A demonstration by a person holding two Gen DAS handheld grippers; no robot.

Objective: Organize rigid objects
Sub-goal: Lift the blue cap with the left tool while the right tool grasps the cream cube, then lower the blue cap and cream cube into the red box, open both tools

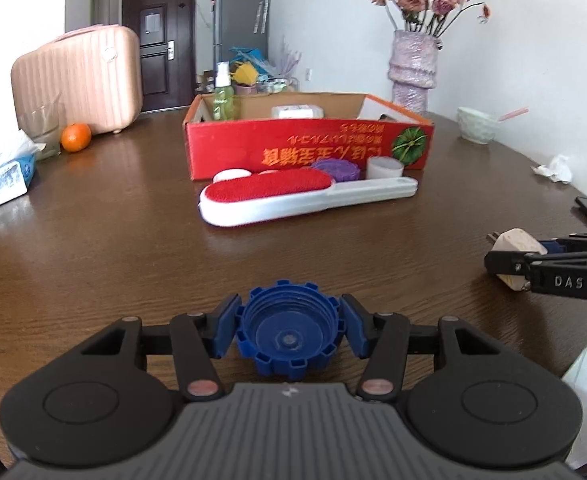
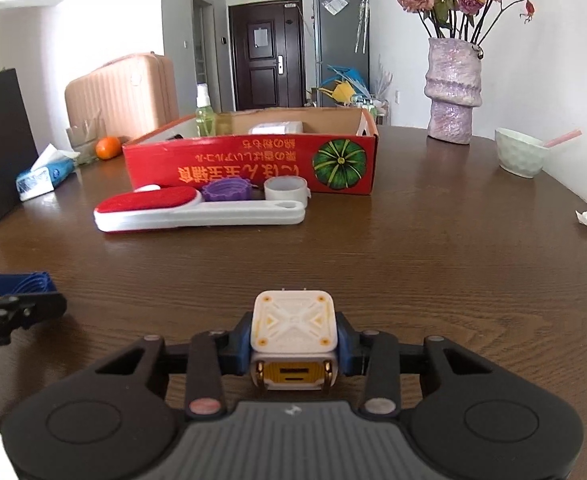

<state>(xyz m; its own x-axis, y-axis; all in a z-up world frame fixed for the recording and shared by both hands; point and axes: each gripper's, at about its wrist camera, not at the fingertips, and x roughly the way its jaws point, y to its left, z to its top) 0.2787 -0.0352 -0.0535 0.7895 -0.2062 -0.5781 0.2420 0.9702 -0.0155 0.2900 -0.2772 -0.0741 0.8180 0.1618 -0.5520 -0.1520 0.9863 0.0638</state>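
The left tongs [image 1: 289,326] squeeze a blue cap [image 1: 289,330] between their blue pads, low over the brown counter [image 1: 113,248]. Its open side faces up. Farther back, a white lint brush [image 1: 293,198] with a red pad lies flat in front of a red box [image 1: 305,146]. A purple cap [image 1: 335,169] and a white ring [image 1: 384,167] sit between the brush and the box, close to both. A green spray bottle [image 1: 223,94] stands in the box's back left corner. On the right, the right tongs [image 2: 293,340] squeeze a white charger block [image 2: 293,326] with yellow marks, near the front of the counter.
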